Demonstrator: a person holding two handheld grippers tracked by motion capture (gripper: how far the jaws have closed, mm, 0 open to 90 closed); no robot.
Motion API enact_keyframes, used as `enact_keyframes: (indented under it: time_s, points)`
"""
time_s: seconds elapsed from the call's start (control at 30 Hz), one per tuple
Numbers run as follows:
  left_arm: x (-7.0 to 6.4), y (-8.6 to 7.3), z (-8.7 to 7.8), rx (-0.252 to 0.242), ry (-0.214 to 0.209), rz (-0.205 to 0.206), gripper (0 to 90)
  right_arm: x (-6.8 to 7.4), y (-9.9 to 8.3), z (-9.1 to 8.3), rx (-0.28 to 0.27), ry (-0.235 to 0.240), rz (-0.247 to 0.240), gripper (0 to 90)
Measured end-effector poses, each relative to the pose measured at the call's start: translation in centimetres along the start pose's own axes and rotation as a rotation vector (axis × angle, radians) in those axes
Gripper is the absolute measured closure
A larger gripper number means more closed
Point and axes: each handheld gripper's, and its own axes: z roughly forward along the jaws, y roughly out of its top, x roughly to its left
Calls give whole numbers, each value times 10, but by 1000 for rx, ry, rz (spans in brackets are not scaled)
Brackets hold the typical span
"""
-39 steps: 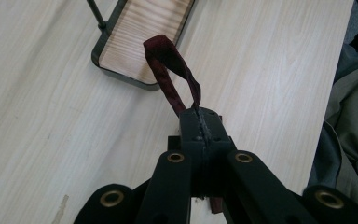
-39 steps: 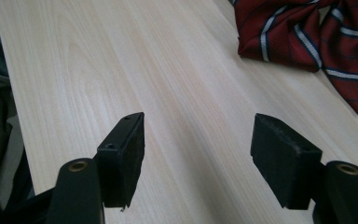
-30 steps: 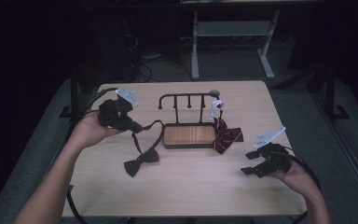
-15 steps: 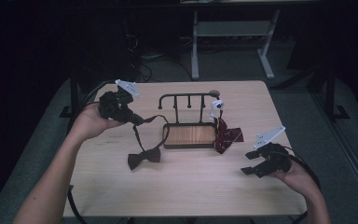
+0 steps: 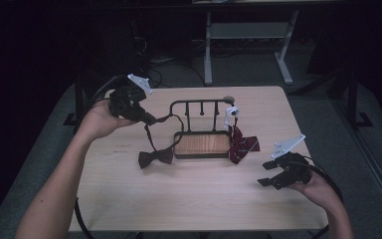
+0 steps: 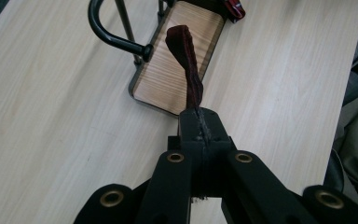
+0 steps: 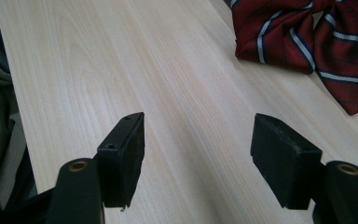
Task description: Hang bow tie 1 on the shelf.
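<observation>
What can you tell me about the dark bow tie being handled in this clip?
The dark bow tie looks like dark maroon-brown fabric with a thin neck strap. Its bow part lies on the light wooden table, just left of the small stand's wooden base. The strap rises from the bow up to the left tool, whose jaws are shut on it, held above the table's back left area. In the left gripper view a strap loop sticks out past the closed jaws.

The rack (image 5: 202, 130) stands mid-table (image 5: 194, 199). A bow tie (image 5: 155, 157) lies at the rack's left front corner; a striped tie (image 5: 242, 145) lies against its right side.
</observation>
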Motion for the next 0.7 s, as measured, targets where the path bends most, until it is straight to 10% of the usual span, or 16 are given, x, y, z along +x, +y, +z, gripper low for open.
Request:
enact_keyframes:
  time_s: [0.7]
  points:
    - [26, 5, 4, 63, 15, -39, 898, 0, -1, -5, -11, -7, 4, 347]
